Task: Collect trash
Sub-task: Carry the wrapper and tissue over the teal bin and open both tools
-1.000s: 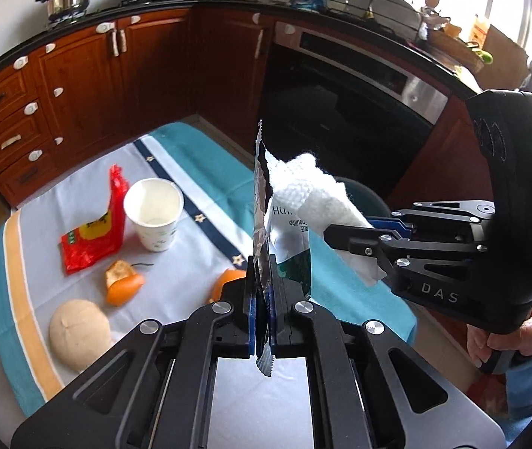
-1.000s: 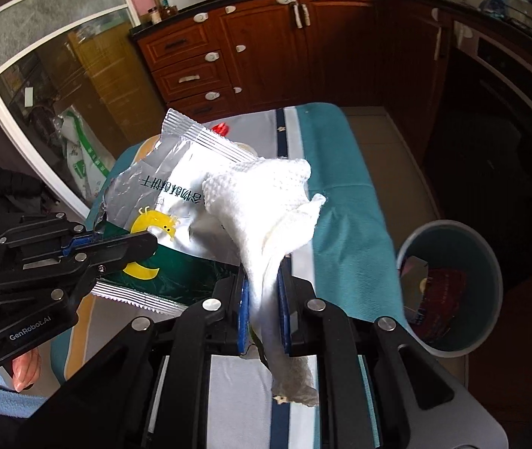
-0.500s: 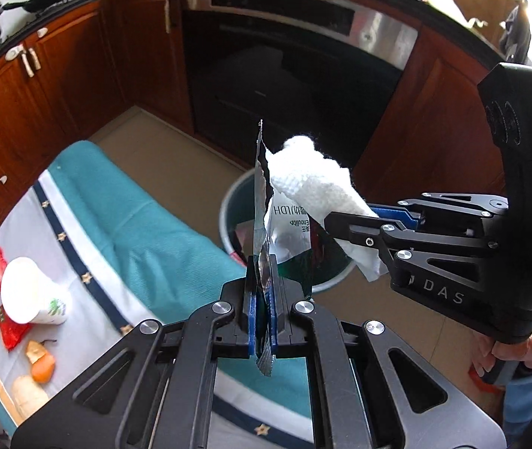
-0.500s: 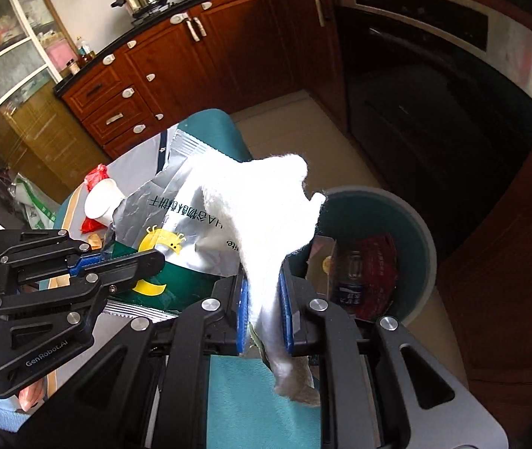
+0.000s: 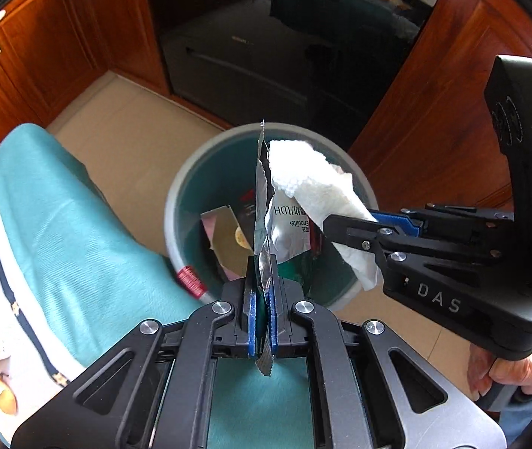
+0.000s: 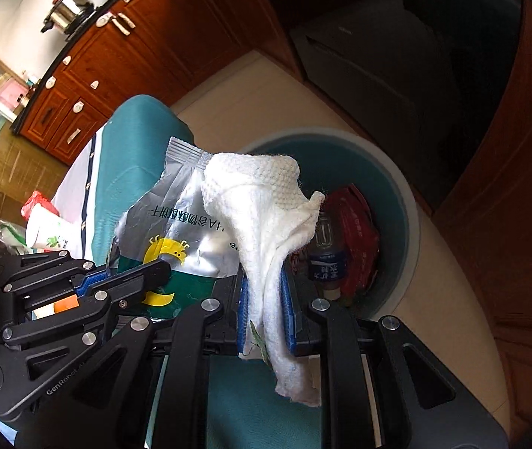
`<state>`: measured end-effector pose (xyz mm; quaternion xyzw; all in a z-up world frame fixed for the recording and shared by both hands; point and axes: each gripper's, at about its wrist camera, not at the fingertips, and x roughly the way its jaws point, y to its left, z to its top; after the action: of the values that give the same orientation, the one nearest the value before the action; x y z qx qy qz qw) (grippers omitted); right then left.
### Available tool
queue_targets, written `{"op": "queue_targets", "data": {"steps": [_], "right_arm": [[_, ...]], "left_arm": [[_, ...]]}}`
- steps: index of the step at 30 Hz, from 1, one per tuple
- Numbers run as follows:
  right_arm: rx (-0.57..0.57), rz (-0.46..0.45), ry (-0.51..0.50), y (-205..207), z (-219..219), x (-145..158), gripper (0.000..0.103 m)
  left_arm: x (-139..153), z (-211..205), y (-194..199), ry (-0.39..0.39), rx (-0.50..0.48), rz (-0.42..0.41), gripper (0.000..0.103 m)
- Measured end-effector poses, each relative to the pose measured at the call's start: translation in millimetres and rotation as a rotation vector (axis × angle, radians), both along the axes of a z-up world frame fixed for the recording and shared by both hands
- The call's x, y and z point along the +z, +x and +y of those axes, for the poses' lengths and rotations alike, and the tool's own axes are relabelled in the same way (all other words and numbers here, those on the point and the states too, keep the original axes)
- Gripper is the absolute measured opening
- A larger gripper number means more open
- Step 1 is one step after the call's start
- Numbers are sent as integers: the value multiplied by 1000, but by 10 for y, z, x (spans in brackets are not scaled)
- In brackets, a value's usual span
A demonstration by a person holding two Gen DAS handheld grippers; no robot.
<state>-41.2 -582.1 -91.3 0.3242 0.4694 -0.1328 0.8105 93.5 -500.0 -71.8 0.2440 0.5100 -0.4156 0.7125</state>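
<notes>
Foil wrapper point(image 5: 289, 232) pinched in left hand-held gripper point(image 5: 262, 292), right hand-held gripper point(image 6: 266, 295) marked "DAS" pinching paper towel point(image 6: 266, 217)

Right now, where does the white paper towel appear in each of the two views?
Left wrist: paper towel right of centre, over the bin, pinched by the right gripper.
Right wrist: paper towel at centre, between that gripper's pads.
Shared landmark: the teal bin.

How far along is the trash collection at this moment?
Done: the bin already holds wrappers and a bottle. In hand: left gripper clamps a foil wrapper, right gripper a paper towel, both over the bin, unreleased. Left: a cup and a red wrapper on the table.
</notes>
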Motion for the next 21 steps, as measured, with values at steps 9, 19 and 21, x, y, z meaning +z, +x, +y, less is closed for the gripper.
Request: {"op": "queue_targets", "data": {"steps": [9, 19, 21], "right_arm": [[-60, 12, 38, 46, -165, -155, 76], [-102, 51, 55, 88, -218, -234, 88], [-96, 61, 52, 99, -199, -238, 88]], "left_arm": [[-187, -128, 56, 44, -28, 26, 23], [-183, -25, 25, 71, -33, -44, 74], [-170, 8, 28, 67, -32, -42, 76]]}}
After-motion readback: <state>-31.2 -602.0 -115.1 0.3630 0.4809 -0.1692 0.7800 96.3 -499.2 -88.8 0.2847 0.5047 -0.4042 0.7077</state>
